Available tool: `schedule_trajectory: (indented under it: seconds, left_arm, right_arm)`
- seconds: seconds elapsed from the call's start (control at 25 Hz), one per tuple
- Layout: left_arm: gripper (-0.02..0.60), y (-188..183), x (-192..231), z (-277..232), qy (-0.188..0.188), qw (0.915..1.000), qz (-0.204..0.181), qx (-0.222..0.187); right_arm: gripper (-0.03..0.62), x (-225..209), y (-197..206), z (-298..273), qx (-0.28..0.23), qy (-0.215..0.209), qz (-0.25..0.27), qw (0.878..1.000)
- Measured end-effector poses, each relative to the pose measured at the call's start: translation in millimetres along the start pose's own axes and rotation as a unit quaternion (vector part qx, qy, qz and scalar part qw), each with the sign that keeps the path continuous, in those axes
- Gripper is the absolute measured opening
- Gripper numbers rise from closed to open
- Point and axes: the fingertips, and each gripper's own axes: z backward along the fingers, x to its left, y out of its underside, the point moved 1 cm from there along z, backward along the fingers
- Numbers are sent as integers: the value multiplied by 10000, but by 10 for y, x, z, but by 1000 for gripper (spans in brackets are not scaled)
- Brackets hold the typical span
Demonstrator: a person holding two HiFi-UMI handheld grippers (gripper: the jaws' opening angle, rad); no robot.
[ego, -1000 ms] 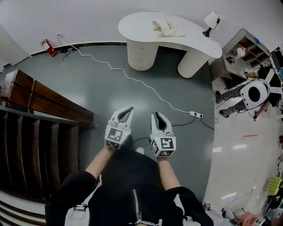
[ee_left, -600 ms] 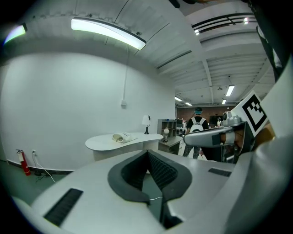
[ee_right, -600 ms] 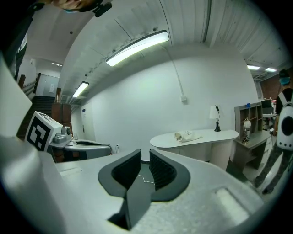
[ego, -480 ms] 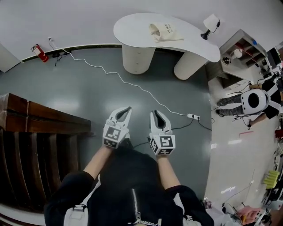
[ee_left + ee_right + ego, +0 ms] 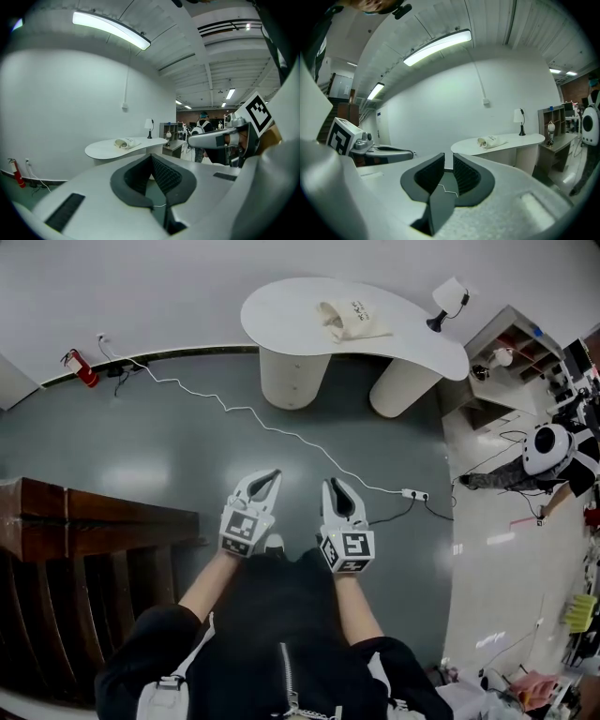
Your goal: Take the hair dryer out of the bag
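Lying at twelve o'clock on the white surface [image 5: 281, 306], the cream bag [image 5: 349, 317] shows no hair dryer outside it. The left tool [image 5: 269, 476] is clenched and empty. The right tool [image 5: 334, 486] is slightly released and empty. Both are well apart from the bag, at six o'clock, so the removal looks yet to be done.

Dark grey floor [image 5: 187, 451] with a white cable [image 5: 281, 430] snaking across to a power strip [image 5: 413, 494]. Curvy white table [image 5: 281, 307] against the plain white wall [image 5: 141, 277], desk lamp [image 5: 448, 294] at one end. Fire extinguisher [image 5: 79, 367] by the wall, dark wooden steps [image 5: 84, 521] on the left, tube light [image 5: 111, 31] overhead.
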Motion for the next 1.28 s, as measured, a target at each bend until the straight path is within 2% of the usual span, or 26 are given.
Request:
schedule_trajectory:
  seconds: [0.48,0.88,1.28]
  left_arm:
    - [11,124,92,-140,199,9997,79,140]
    - [11,117,322,-396,53,9996,128,247]
    - [11,-49,502,-924,-138,9992,41,361]
  right_arm:
    - [46,12,74,-164,108,88,-104,9998]
    - [46,-105,29,-543,159,-78,-144,9997]
    - [46,-541,-163,-1020,137,-247,-221,9994]
